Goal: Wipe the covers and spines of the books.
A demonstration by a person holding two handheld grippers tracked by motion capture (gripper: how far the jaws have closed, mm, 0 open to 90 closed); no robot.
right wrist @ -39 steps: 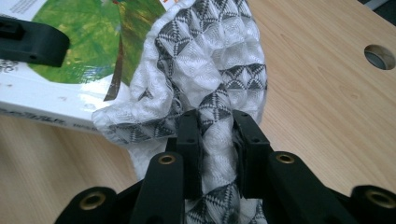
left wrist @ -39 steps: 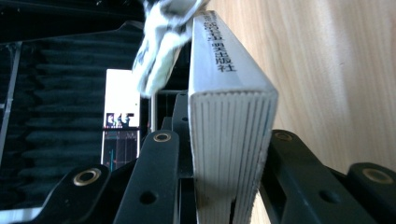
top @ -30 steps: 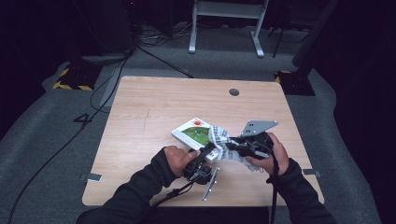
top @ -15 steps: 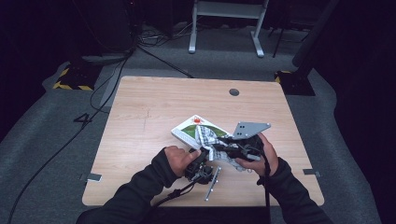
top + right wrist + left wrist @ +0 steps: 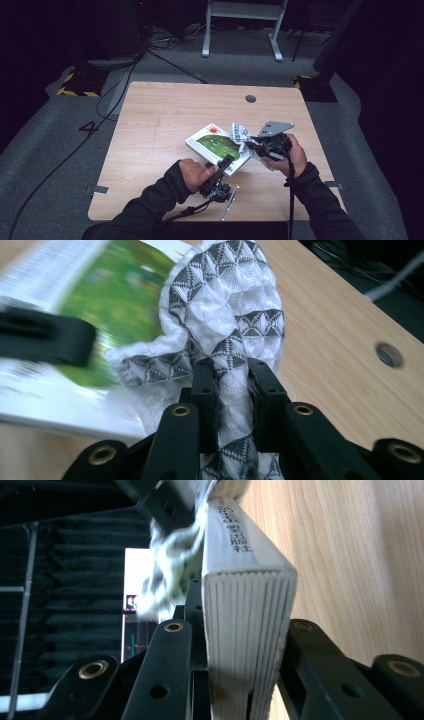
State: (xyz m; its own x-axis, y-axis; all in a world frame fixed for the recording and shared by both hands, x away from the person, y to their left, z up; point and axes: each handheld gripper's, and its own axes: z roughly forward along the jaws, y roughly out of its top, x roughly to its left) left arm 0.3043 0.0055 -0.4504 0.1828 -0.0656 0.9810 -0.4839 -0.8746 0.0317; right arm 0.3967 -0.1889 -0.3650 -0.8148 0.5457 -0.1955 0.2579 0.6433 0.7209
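- Lower centre of the high view: left gripper clamped on the near edge of the book, jaws pinching the full block of pages, as seen at centre of the left gripper view.
- Just past it, middle of the frame: book lying flat on the table, green cover up, held steady for wiping.
- Right of centre: right gripper squeezed tight on a bunched patterned cloth, the fabric rising between the jaws at centre of the right gripper view.
- Cloth resting at the book's far right corner, touching the cover and hanging partly over its edge.
- Judged as mid-wipe: grip on book and cloth both secured, cloth brought onto the cover; most of the green cover apparently yet to be passed over.
- Left to do, by this reading: sweeping the cloth across the remaining cover, then releasing cloth and book.
- Farther off, upper part of the high view: round hole in the tabletop, bare wood beyond, dark floor with cables behind.
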